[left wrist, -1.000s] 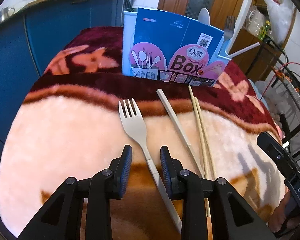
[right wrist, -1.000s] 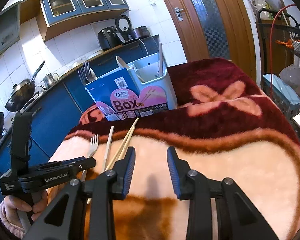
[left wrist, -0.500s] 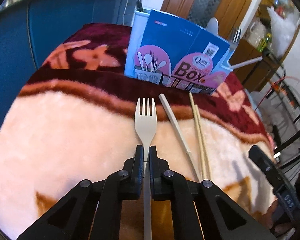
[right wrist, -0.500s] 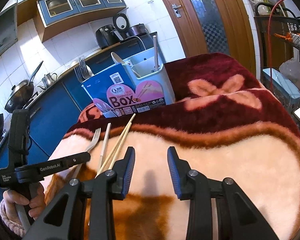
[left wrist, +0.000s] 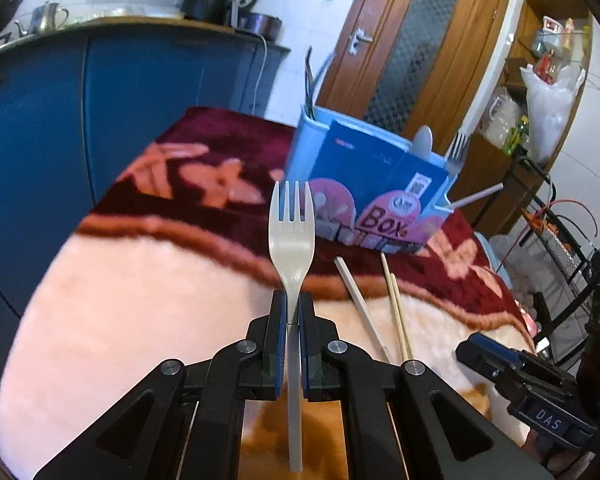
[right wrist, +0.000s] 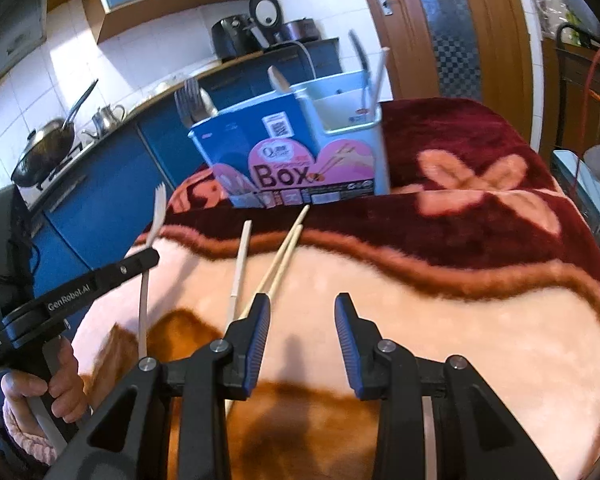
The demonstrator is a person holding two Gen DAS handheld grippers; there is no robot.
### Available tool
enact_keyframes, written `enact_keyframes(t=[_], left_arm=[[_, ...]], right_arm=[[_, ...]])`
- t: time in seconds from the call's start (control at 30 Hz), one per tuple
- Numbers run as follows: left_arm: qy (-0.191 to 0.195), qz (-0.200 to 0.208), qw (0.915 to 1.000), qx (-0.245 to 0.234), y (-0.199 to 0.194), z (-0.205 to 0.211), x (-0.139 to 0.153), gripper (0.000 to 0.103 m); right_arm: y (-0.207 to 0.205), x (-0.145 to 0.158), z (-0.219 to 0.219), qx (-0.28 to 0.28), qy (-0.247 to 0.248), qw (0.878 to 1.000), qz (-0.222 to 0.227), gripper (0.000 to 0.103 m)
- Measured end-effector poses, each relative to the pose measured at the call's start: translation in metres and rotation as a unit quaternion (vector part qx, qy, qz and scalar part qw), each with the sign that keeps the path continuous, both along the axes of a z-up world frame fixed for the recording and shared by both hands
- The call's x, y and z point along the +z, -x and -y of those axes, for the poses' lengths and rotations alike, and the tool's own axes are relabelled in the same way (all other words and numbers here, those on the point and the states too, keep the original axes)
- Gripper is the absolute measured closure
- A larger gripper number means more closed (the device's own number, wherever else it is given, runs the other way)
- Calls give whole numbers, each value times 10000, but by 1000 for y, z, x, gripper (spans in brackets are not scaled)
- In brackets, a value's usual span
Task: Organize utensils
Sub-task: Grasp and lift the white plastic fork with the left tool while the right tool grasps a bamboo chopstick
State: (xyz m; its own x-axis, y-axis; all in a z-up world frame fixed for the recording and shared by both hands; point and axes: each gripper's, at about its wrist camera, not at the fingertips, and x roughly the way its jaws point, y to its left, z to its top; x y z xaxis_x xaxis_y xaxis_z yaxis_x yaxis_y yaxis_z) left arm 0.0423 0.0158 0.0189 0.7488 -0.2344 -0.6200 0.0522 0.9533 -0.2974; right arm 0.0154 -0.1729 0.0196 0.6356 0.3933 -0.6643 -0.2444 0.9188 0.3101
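Note:
My left gripper (left wrist: 293, 308) is shut on the handle of a beige plastic fork (left wrist: 291, 236) and holds it lifted off the blanket, tines up. The fork (right wrist: 156, 216) and the left gripper (right wrist: 150, 258) also show at the left of the right wrist view. A blue utensil box (left wrist: 380, 184) with several utensils in it stands at the far side, also in the right wrist view (right wrist: 296, 152). A beige stick (left wrist: 360, 308) and a pair of chopsticks (left wrist: 398, 312) lie on the blanket. My right gripper (right wrist: 300, 320) is open and empty, beside the chopsticks (right wrist: 280, 260).
The surface is a plush pink and maroon blanket (right wrist: 460, 280). Blue kitchen cabinets (left wrist: 120, 100) stand to the left. A wooden door (left wrist: 412, 40) is behind the box. A wire rack (left wrist: 564, 232) stands at the right.
My left gripper closed on the fork and has lifted it off the blanket, tilting it upward. The right gripper has stayed open near the chopsticks.

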Motion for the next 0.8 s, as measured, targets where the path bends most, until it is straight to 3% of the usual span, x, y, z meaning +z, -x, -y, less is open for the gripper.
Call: enact_keyframes(t=[0.3, 0.8], left_arm=[[243, 320, 9992, 13, 8, -19, 4, 98], [507, 423, 9978, -90, 13, -28, -1, 98]], right_arm=[[-8, -6, -22, 201, 363, 9982, -440, 66], [-33, -12, -48, 405, 1191, 9894, -723, 66]])
